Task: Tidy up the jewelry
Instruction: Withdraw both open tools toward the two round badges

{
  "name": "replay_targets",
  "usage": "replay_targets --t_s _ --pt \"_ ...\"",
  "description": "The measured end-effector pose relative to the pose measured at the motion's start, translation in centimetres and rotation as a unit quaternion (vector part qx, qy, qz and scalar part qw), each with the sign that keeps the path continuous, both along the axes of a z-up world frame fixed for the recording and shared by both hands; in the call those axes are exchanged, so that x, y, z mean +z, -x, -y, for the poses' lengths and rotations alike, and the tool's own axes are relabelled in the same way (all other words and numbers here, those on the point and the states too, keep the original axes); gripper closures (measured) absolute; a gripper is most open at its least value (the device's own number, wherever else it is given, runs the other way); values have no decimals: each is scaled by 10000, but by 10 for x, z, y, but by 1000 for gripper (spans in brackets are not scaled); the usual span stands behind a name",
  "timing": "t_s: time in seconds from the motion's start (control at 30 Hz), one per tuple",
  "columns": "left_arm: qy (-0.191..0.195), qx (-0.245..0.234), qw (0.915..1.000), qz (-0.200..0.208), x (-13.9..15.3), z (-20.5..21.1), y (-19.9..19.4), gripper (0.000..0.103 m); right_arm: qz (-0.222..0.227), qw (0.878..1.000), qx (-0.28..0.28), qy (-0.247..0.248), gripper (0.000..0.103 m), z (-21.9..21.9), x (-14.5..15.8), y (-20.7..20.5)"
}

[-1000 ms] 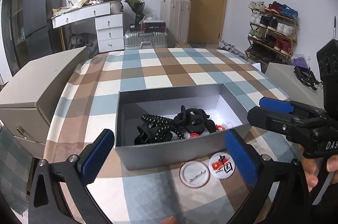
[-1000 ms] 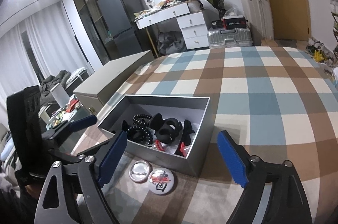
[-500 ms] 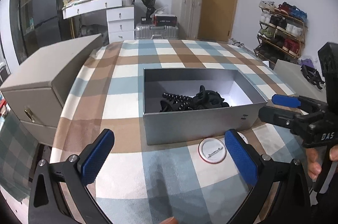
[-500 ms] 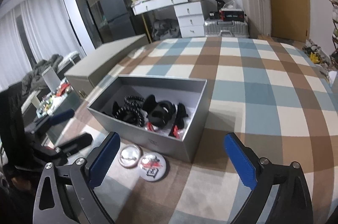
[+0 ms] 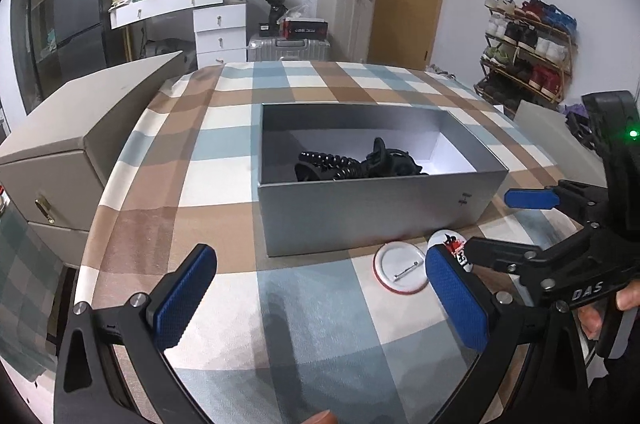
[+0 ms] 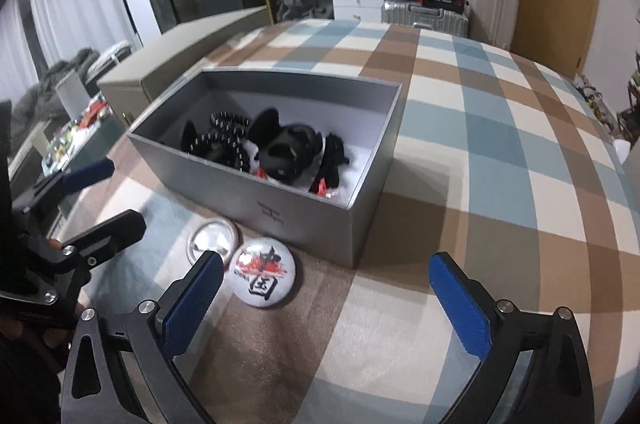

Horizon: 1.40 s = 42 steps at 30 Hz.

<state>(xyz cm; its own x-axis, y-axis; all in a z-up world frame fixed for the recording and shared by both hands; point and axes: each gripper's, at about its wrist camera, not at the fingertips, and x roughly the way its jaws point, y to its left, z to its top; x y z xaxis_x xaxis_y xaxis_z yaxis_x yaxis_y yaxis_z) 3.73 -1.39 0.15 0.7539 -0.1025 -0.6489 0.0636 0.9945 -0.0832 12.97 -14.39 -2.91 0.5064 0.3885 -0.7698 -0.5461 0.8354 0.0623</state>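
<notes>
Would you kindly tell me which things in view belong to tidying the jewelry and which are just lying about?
Part of the job:
- grey box
- black hair clips and beaded bands inside it
- printed badge
- face-down badge

Just lying about:
- beige cabinet
- suitcases
- shoe rack
- white dresser
- checked tablecloth

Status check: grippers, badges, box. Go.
Left gripper open, empty. Right gripper open, empty, jaws just widened. Two badges on the cloth beside the grey box, not in it. Nothing blocking.
</notes>
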Motion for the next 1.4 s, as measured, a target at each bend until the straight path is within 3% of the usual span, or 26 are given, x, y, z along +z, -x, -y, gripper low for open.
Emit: replay_targets --t_s 0.43,1.4 --pt "53 -92 9999 -89 -3 -1 0 1 -14 9982 206 556 0 -18 -17 8" --pt "86 -108 9999 -104 -5 -1 1 1 116 9982 -100 577 1 -19 -15 3"
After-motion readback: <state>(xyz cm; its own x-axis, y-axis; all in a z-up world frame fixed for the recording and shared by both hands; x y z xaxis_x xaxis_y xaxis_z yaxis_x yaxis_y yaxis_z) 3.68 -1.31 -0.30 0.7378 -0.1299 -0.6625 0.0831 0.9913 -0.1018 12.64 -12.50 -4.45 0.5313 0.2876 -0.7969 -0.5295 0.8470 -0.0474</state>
